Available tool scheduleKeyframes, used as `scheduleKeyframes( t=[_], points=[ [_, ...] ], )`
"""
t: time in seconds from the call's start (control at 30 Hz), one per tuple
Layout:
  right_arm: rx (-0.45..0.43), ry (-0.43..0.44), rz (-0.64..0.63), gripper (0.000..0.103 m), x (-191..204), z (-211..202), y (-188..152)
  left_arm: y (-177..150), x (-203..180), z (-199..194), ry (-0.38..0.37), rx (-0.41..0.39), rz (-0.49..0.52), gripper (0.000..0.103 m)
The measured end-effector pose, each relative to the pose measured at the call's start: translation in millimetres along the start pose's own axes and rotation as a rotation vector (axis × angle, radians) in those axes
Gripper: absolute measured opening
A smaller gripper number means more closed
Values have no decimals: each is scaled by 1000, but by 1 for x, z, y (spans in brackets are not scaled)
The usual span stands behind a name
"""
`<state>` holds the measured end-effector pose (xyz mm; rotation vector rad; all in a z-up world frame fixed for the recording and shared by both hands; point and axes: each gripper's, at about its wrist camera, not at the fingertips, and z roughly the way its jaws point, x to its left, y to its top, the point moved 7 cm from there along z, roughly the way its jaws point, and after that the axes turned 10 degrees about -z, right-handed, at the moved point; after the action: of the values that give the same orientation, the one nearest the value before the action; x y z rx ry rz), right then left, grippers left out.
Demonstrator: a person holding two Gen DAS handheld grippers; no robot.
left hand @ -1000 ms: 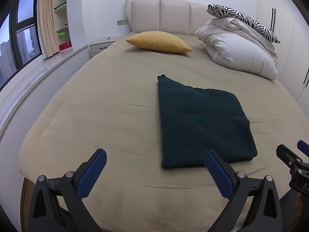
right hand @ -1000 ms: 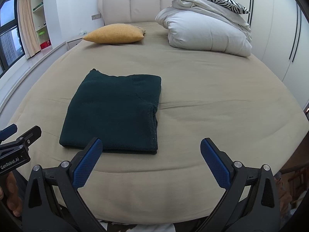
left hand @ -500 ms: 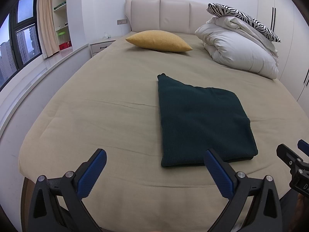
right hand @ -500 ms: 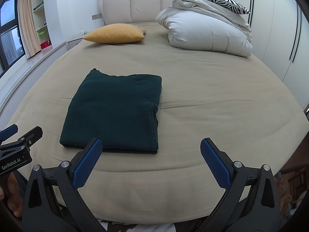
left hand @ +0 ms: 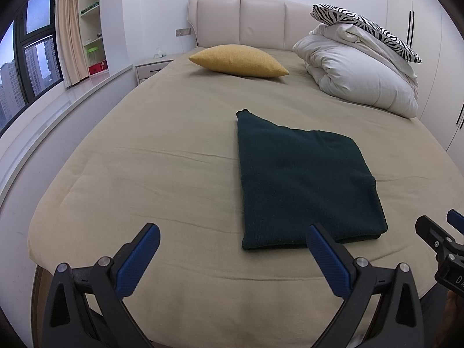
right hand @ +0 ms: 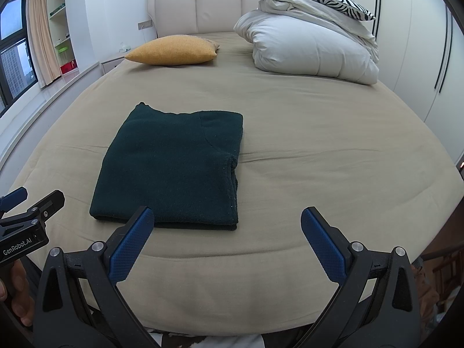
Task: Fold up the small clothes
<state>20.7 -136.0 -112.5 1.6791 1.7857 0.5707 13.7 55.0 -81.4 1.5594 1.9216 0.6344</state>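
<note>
Nearest, at the foot edge of the bed (left hand: 145, 145), the left gripper (left hand: 232, 246) and the right gripper (right hand: 226, 232) both hang with jaws spread wide and nothing between them. Neither touches the cloth. In the right wrist view a hand (right hand: 16, 295) grips the left tool at the lower left.

Just beyond them, the dark green garment (right hand: 174, 168) lies near the foot edge, roughly midway between the 2 side edges, already folded into a flat rectangle of stacked layers. Its far left corner pokes out in a small point, and the right side shows a slight bulge where the layers meet.

Farther back, near the head edge, rest a yellow cushion (left hand: 237, 61) and a white duvet (left hand: 362, 81) with a zebra-print pillow (left hand: 368, 26) on top, all well apart from the garment.

The fold looks close to finished. The risk now is a careless regrip: pinching only the top layer would peel it open, and dragging across the soft sheet could skew the stack or pull it toward the foot edge and off.
</note>
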Motion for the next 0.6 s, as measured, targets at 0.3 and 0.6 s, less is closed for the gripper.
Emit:
scheduleKeyframes(
  t=[0.3, 0.6],
  points=[
    [1, 2, -1, 103, 0, 0, 0, 1, 0, 0, -1, 0, 2, 103],
    [0, 0, 0, 103, 0, 0, 0, 2, 1, 0, -2, 1, 3, 103]
  ],
)
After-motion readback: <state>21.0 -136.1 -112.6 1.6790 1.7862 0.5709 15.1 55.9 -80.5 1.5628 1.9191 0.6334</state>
